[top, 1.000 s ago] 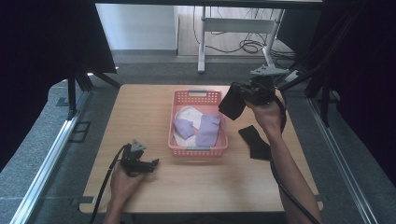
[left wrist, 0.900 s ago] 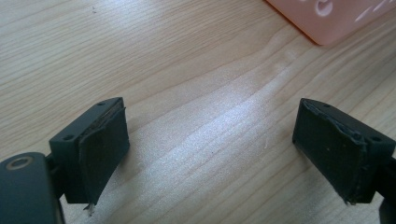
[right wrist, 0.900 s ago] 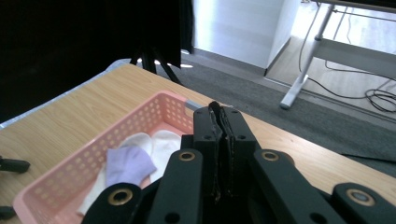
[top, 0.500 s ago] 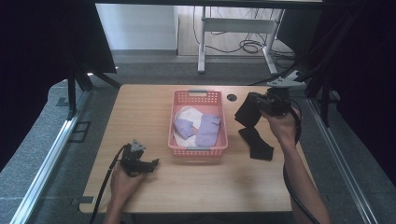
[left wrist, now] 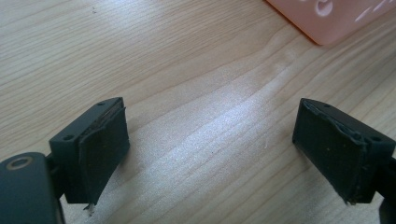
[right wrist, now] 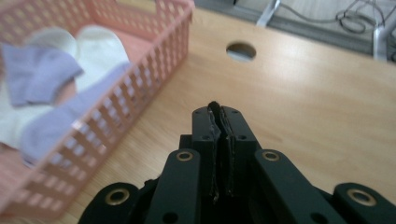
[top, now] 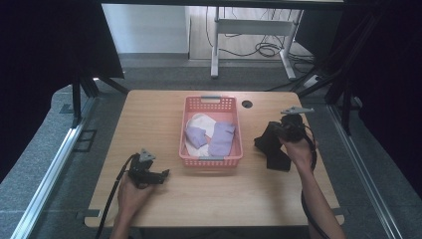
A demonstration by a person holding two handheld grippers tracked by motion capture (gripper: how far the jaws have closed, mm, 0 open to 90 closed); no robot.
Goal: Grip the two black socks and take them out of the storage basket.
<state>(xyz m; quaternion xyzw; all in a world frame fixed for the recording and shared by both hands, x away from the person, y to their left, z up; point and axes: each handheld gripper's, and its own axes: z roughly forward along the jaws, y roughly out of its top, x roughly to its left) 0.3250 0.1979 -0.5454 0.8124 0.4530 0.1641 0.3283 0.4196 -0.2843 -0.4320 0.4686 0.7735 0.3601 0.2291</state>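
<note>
Black cloth [top: 271, 147] hangs from the right gripper [top: 284, 130] at the right of the high view, its lower part lying on the wooden table [top: 149, 114] just right of the pink basket [top: 211, 102]. In the right gripper view the jaws are pressed together with a thin sliver of dark fabric pinched between their pads, so that gripper is clenched on the cloth. Bare wood stretches beyond it to the round cable hole [right wrist: 240, 51] in the upper middle of that frame, and the basket wall runs along the left side.

Inside the basket lie purple socks [top: 221, 137] on white socks [top: 201, 122]. The basket sits at the centre of the table, with its far rim near the table's back edge and open wood in front of it.

The left gripper [top: 161, 174] rests low at the lower left of the high view, held in a hand [top: 132, 191]. Its jaws stand wide apart over bare wood, released and holding nothing. A corner of the basket shows at the upper right of the left gripper view. Wide clear board lies to the left of the basket, reaching the table's left edge.
</note>
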